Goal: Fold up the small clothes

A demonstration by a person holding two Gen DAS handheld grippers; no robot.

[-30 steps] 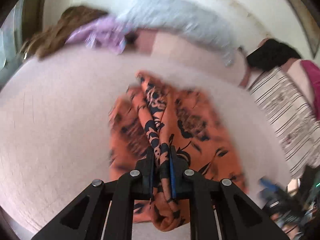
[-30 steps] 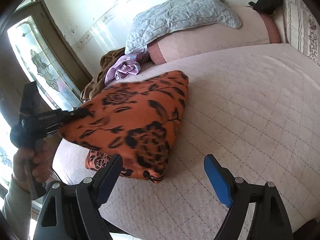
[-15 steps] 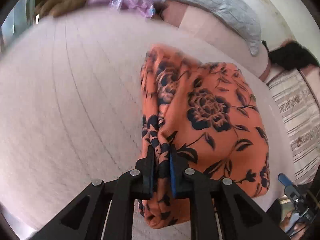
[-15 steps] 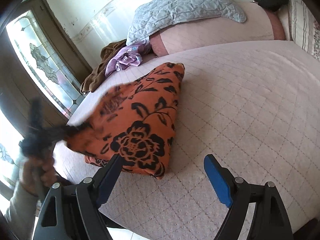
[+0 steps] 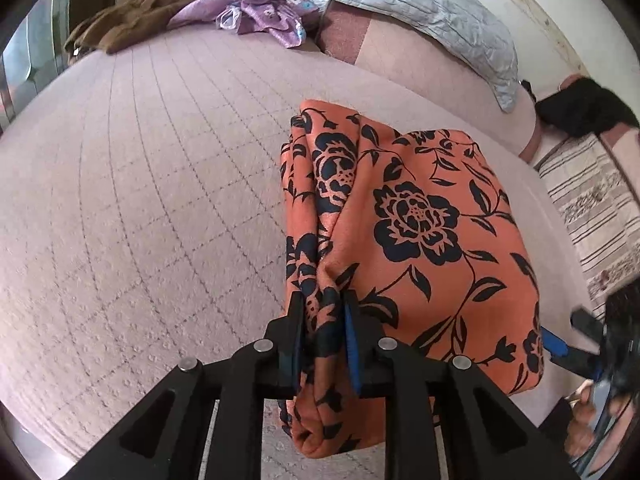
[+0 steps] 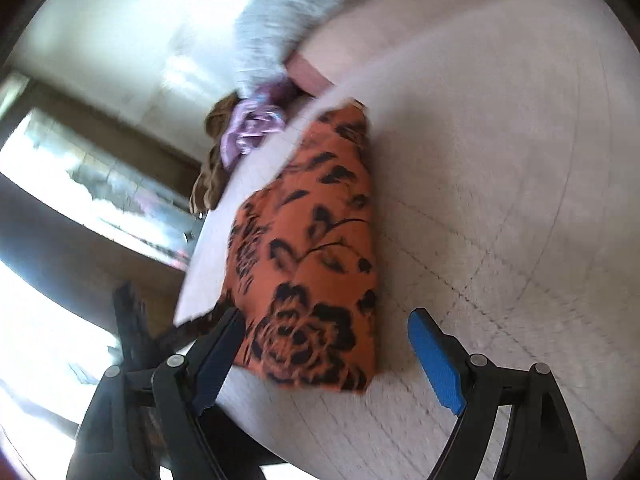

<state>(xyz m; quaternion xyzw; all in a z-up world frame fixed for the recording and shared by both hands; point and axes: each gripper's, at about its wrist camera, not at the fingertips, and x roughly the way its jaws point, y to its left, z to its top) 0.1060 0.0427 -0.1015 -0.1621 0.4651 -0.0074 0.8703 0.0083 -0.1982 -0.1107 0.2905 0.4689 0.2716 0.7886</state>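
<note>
Left wrist view: my left gripper (image 5: 323,336) has its fingers opening, the near-left edge of the orange floral garment (image 5: 416,240) still between them. I'd let it drop flat on the bed (image 5: 140,200), then press the fold. It lies folded, thick. My right gripper (image 6: 324,356) stands wide, empty.
</note>
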